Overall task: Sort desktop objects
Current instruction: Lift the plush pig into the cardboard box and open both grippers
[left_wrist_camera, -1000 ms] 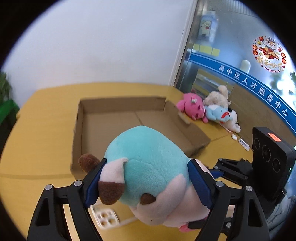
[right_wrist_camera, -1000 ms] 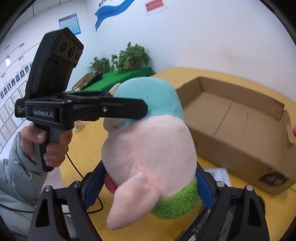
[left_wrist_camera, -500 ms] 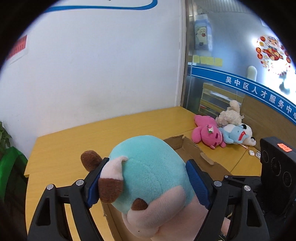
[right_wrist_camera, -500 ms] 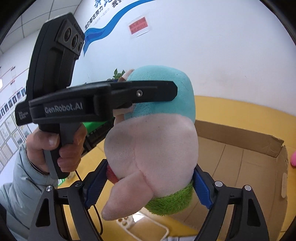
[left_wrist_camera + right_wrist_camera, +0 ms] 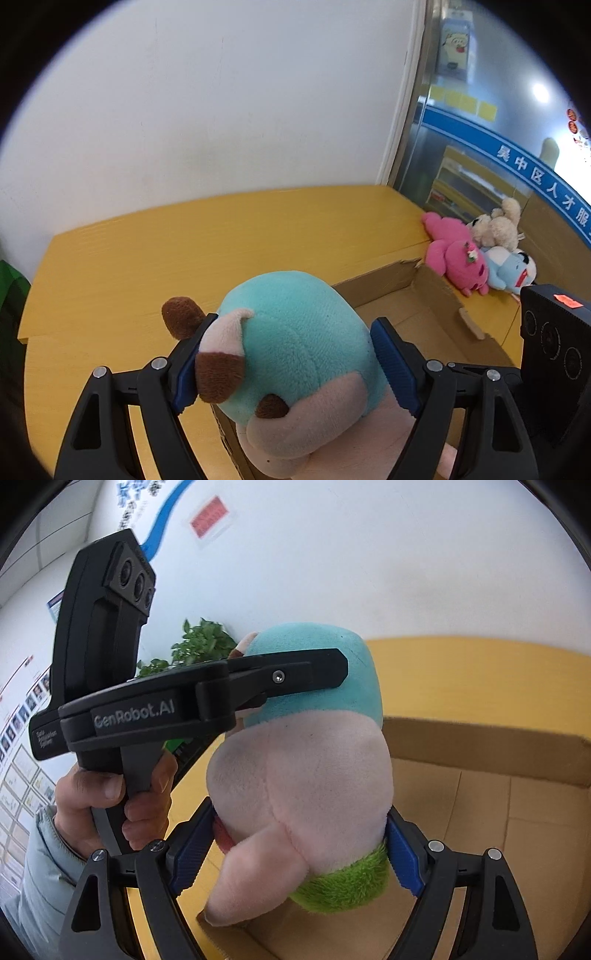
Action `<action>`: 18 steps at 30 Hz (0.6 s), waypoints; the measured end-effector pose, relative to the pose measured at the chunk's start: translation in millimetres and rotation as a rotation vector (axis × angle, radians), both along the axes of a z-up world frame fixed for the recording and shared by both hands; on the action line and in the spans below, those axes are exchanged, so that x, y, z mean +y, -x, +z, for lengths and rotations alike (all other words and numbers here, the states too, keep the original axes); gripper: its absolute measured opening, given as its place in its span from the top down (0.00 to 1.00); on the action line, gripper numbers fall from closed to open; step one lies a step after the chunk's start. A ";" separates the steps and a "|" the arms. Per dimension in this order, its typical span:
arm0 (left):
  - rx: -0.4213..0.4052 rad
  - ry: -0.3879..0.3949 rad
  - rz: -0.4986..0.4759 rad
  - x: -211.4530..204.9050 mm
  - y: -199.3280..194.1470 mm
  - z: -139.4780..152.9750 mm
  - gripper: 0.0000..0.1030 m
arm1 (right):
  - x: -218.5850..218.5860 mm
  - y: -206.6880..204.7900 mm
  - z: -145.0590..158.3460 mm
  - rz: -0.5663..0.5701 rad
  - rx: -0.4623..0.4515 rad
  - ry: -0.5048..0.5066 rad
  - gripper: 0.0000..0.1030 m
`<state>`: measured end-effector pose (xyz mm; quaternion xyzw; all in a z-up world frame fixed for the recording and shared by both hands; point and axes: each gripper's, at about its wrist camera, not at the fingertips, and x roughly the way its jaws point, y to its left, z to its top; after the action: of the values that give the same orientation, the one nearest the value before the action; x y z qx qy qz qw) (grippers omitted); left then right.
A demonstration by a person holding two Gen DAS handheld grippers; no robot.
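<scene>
A big plush toy (image 5: 295, 343) with a teal head, pink body and green base hangs in the air over the near corner of an open cardboard box (image 5: 424, 306). My left gripper (image 5: 288, 362) is shut on its teal head, blue pads pressed into both sides. My right gripper (image 5: 295, 853) is shut on the toy's (image 5: 310, 775) pink lower body just above the green base. In the right wrist view the left gripper (image 5: 303, 672) reaches in from the left, held by a person's hand (image 5: 110, 805). The box floor (image 5: 498, 812) under the toy is bare.
The box lies on a yellow table (image 5: 184, 251) against a white wall. Three small plush toys, pink (image 5: 458, 258), cream (image 5: 498, 225) and blue-white (image 5: 513, 269), lie at the table's right end by a glass partition. A green plant (image 5: 199, 646) stands at the left.
Both grippers have carried the plush toy from in front of the box to above its near corner. The box has slid under the toy in both views; both grips unchanged.
</scene>
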<state>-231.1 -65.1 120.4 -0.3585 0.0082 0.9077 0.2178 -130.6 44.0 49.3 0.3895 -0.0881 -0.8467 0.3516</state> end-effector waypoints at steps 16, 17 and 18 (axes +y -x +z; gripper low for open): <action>-0.222 0.287 0.056 32.0 74.4 -93.2 0.21 | -22.5 73.6 -121.2 -0.075 -0.407 0.057 0.07; -0.228 0.296 0.057 32.4 74.4 -98.5 0.21 | -23.5 72.5 -123.7 -0.077 -0.419 0.041 0.07; -0.231 0.288 0.052 31.7 74.3 -101.1 0.21 | -22.9 69.5 -123.2 -0.075 -0.419 0.033 0.07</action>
<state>-305.4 -33.4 19.3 -0.4881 0.1035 0.8553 0.1400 -200.1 21.1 -73.9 0.5478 -0.1875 -0.7580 0.3003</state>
